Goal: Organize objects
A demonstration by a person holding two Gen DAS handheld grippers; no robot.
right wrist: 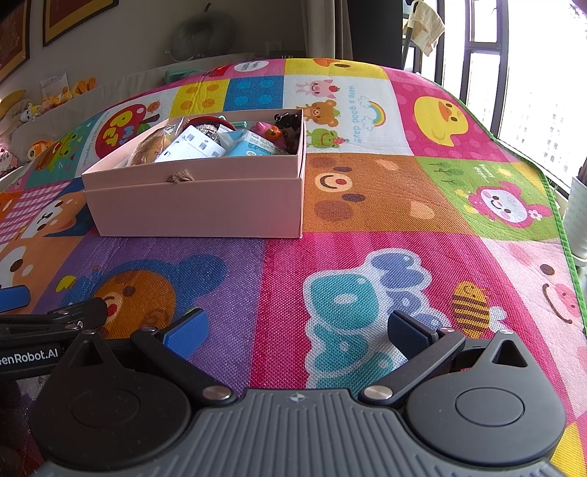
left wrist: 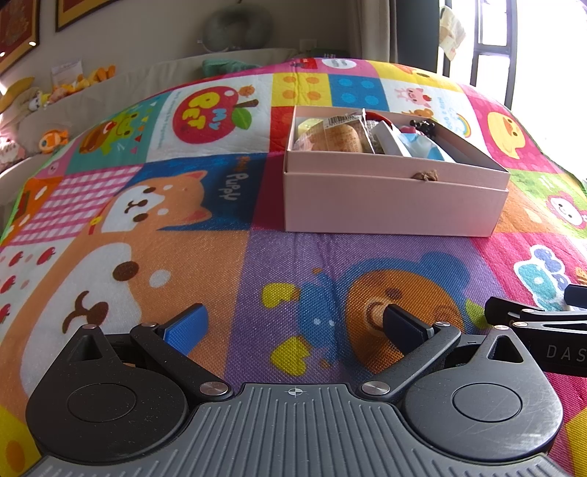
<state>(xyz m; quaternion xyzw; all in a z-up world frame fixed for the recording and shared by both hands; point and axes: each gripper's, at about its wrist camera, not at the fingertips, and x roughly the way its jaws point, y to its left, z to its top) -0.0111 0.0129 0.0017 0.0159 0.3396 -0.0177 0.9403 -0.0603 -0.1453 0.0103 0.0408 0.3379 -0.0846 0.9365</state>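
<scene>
A pink cardboard box (left wrist: 392, 201) stands on the cartoon play mat, ahead and a little right of my left gripper (left wrist: 293, 326). It also shows in the right wrist view (right wrist: 198, 205), ahead and to the left. It holds several small items: a wrapped bread roll (left wrist: 341, 137), a white packet (right wrist: 190, 148), a blue carton (right wrist: 253, 145), a pink toy (right wrist: 269, 132) and a black figure (right wrist: 288, 123). Both grippers are open and empty, low over the mat, well short of the box. My right gripper (right wrist: 297, 330) is beside the left one.
The colourful play mat (right wrist: 367, 227) covers the whole surface. Its green edge (right wrist: 550, 190) runs along the right by a window. Plush toys (left wrist: 55, 139) lie along a ledge at the far left. A grey neck pillow (left wrist: 234, 29) hangs on the back wall.
</scene>
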